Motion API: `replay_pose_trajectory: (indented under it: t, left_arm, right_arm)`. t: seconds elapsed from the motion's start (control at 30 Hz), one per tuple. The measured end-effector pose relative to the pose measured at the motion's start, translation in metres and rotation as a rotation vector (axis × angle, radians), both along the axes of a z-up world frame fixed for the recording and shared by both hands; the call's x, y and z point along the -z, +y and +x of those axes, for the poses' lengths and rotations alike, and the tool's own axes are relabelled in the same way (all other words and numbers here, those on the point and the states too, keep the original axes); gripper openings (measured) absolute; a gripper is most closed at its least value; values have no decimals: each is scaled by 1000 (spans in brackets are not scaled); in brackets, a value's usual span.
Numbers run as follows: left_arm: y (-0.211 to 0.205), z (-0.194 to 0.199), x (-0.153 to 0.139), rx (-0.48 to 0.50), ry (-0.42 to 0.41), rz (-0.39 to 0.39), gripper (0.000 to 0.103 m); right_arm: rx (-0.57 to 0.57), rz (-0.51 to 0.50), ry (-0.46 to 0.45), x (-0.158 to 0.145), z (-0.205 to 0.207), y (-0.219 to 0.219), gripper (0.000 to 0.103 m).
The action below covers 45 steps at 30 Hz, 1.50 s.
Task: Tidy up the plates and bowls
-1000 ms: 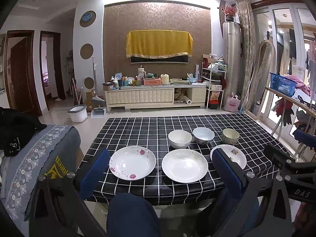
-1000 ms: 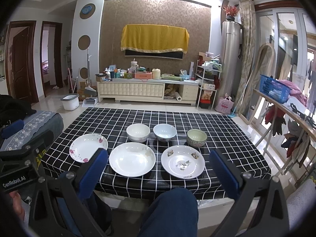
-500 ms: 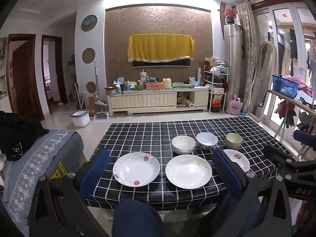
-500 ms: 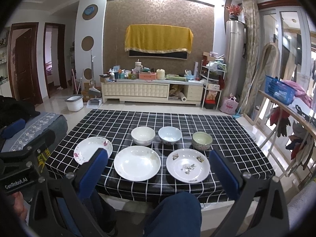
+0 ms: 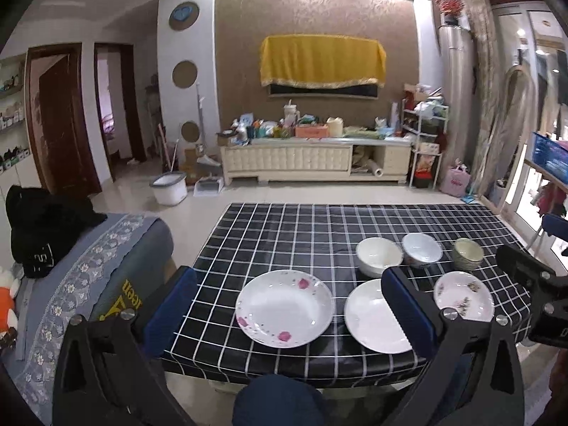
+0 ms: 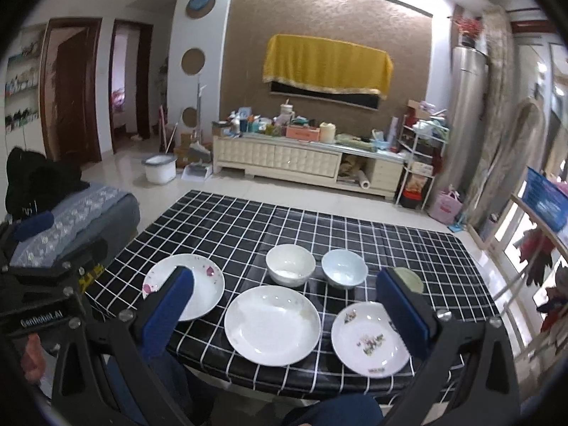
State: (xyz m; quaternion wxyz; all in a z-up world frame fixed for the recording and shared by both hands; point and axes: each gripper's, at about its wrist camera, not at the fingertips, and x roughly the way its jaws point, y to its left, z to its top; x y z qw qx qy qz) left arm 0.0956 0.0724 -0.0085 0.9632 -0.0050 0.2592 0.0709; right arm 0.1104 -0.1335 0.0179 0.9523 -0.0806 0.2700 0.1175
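3 plates (image 6: 272,325) and 3 bowls (image 6: 290,264) sit empty on the table (image 6: 408,245).

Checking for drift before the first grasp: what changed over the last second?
Both grippers, left gripper and right gripper, advanced toward the table, still open and empty. The right wrist view now tilts. Nothing grasped; three plates and three bowls unmoved.

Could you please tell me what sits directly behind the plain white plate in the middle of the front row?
Behind the plain white plate stands a white bowl, apart from it, on the checked tablecloth. The bowl looks empty; its base is hidden.
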Motion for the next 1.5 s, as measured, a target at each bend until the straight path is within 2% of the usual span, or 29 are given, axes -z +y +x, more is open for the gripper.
replay_pose_trajectory:
  t: [0.2, 0.43, 0.63, 0.77, 0.97, 1.17, 1.23, 1.33, 1.4, 1.43, 1.47, 1.5]
  left_arm:
    - [27, 45, 19, -29, 79, -12, 103]
    - [56, 95, 60, -52, 194, -8, 103]
    - [74, 130, 108, -72, 261, 60, 103]
    - [95, 152, 141, -59, 343, 10, 103]
    - [123, 178, 179, -53, 428, -48, 103]
    - [123, 194, 202, -11, 503, -23, 103]
    - [129, 200, 211, -17, 546, -58, 103]
    - [135, 205, 221, -8, 577, -113, 94]
    - [136, 207, 227, 5, 608, -143, 83]
    - [135, 208, 230, 19, 618, -149, 79]
    - [133, 208, 232, 31, 625, -145, 71]
    - [131, 209, 234, 40, 635, -135, 58]
  right_arm:
    - [-38, 0, 94, 24, 52, 19, 103]
    - [-100, -3, 218, 61, 100, 49, 103]
    - [-192, -13, 340, 109, 135, 85, 103]
    - [-213, -19, 422, 141, 157, 106, 102]
    - [-238, -37, 500, 172, 179, 128, 101]
    - [-265, -33, 556, 195, 198, 139, 96]
    - [-267, -39, 575, 204, 203, 140, 88]
    - [-273, -32, 621, 215, 211, 138, 77]
    - [-297, -23, 651, 220, 213, 138, 52]
    - [-301, -22, 663, 223, 214, 138, 50]
    - [-299, -35, 668, 226, 214, 138, 46]
    - [-298, -47, 677, 228, 214, 138, 43]
